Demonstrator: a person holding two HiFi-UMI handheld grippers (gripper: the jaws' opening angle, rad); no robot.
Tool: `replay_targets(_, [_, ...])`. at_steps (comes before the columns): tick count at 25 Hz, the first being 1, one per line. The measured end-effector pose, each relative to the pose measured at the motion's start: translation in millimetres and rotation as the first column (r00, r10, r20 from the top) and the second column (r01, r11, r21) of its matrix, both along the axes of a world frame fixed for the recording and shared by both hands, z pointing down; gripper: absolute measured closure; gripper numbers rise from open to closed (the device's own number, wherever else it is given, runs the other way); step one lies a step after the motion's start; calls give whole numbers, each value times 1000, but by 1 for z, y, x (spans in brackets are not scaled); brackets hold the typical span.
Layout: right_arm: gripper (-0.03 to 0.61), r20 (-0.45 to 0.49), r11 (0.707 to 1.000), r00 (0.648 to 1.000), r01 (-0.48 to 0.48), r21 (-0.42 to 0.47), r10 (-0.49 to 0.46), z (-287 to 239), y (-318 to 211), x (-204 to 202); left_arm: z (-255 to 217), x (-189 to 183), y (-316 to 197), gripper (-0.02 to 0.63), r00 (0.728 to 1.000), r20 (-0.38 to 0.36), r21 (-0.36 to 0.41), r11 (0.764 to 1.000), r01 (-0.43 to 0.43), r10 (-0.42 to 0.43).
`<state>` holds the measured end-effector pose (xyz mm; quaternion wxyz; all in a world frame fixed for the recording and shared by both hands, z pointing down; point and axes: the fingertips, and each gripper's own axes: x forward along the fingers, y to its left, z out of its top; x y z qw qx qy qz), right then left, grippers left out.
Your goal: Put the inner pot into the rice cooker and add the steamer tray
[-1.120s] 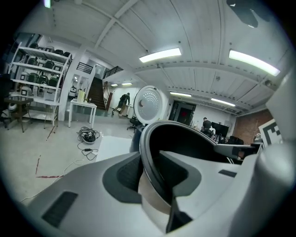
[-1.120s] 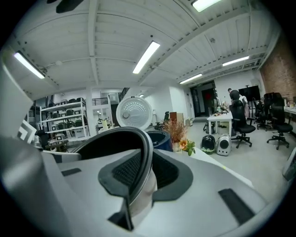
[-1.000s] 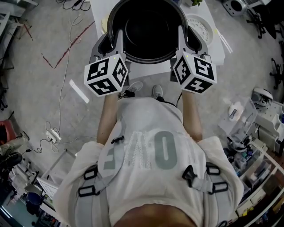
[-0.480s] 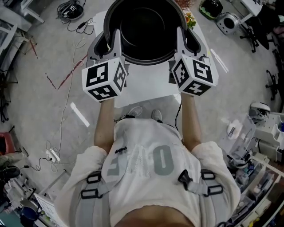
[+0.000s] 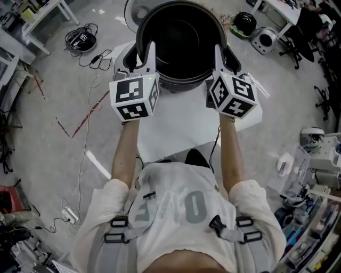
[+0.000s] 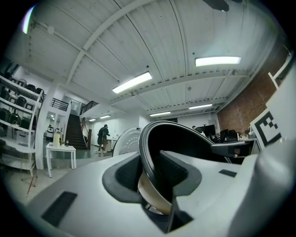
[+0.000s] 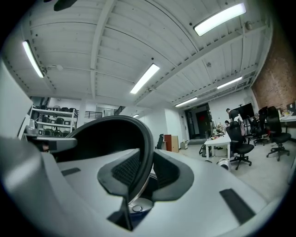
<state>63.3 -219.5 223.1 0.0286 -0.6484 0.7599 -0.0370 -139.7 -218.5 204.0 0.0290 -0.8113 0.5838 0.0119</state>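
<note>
So, you're early in this one. The inner pot is up in the air over the white worktop, hanging between your two hands, mouth up and empty as far as I can see. Your left tongs are clenched on the near-left part of its rim and your right tongs on the near-right part. Both gripper views show the rim pinched between the ribbed pads, one pad inside the pot and one outside.

The pickup looks done, but nothing's seated: the pot isn't in any cooker. There's a white rounded shape just past the pot's far-left edge that might be the cooker or its lid, I can't tell. I don't see the steamer tray anywhere. By my reckoning that leaves lowering the pot in, letting go, then fetching and adding the tray.
</note>
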Motion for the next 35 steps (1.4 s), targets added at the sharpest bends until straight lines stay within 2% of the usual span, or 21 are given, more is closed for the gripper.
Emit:
replay_targets(5, [477, -4, 998, 1000, -29, -62, 28, 18, -32, 24, 18, 24, -39, 494, 1000, 3, -60, 998, -30, 30])
replay_targets(10, [477, -1, 991, 1000, 2, -131, -2, 48, -65, 41, 51, 41, -69, 492, 1000, 0, -145, 989, -2, 2])
replay_targets(22, [472, -38, 958, 998, 41, -285, -54, 92, -110, 23, 98, 24, -110, 488, 1000, 10, -284, 959, 24, -22])
replay_targets(35, [466, -71, 916, 996, 28, -399, -62, 137, -126, 21, 140, 24, -129, 483, 998, 51, -377, 925, 39, -22])
